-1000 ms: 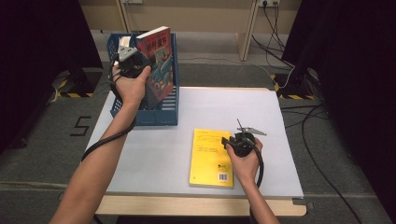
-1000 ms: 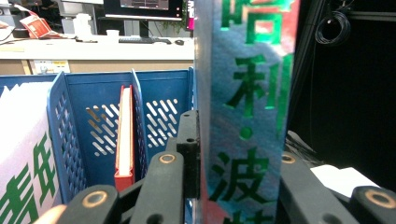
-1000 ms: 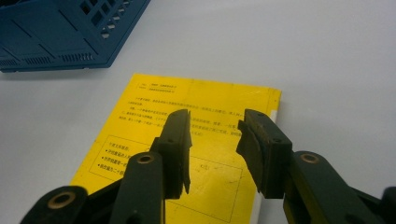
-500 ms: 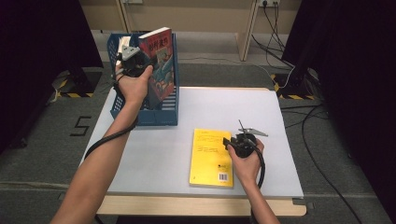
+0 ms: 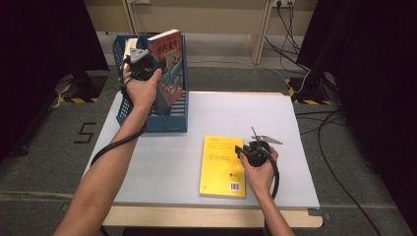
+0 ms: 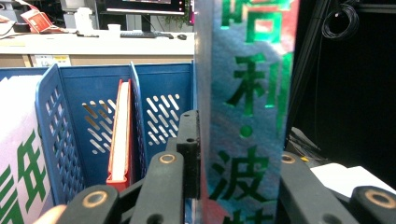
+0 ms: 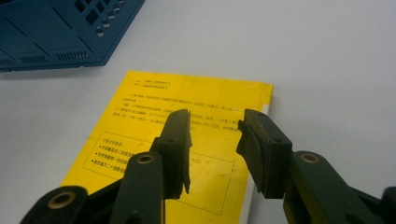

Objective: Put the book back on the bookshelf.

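My left gripper (image 5: 140,61) is shut on the spine of a thick book with a colourful cover (image 5: 169,69), held upright over the right end of a blue file rack (image 5: 152,120). In the left gripper view the two black jaws press on either side of the book's shiny spine (image 6: 247,116), which bears green characters. A yellow book (image 5: 221,164) lies flat on the white table near the front edge. My right gripper (image 5: 242,151) hovers low over its right side, open, with nothing between the jaws. In the right gripper view (image 7: 215,123) the yellow book's cover (image 7: 140,121) lies under them.
The rack's inner compartments hold a thin red book (image 6: 120,135) and a white one with green characters (image 6: 18,172). The white table (image 5: 295,123) has bare room on its right half. Cables (image 5: 314,73) trail on the floor behind.
The left hand with the held book has barely shifted. The right hand has kept still over the yellow book.
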Motion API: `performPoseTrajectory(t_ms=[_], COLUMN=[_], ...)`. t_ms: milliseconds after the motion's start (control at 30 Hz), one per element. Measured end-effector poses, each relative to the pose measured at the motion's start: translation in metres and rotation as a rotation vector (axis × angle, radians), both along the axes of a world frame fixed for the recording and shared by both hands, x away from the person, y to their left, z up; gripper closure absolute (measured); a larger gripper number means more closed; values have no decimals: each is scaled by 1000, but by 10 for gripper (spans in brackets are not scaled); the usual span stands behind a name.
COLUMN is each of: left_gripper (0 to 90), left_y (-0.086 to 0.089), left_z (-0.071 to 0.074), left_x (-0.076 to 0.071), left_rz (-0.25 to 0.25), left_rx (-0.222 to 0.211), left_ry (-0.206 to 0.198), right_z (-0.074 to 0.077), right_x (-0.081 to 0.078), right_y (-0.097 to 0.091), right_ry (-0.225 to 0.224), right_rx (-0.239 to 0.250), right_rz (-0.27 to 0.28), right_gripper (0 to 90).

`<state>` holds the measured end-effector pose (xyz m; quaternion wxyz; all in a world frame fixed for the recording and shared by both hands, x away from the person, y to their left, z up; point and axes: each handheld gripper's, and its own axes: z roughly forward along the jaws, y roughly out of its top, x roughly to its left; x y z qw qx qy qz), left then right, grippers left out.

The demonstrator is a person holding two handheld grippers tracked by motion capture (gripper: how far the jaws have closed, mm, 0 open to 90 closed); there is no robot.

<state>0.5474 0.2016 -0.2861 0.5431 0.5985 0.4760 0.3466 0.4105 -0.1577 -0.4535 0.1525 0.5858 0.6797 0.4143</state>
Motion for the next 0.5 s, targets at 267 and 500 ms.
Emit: performPoseTrajectory(t_ms=[267, 500], left_gripper=[744, 744], left_y=[-1, -4], left_z=[0, -2], left_x=[3, 5], left_rz=[1, -1], left_rx=[-1, -1], left_ry=[1, 3], right_z=[0, -2], right_x=[-1, -2], right_y=[-2, -3], right_ry=[-3, -1], right_rx=[0, 12], right_rz=[1, -1], right_gripper=[620, 619])
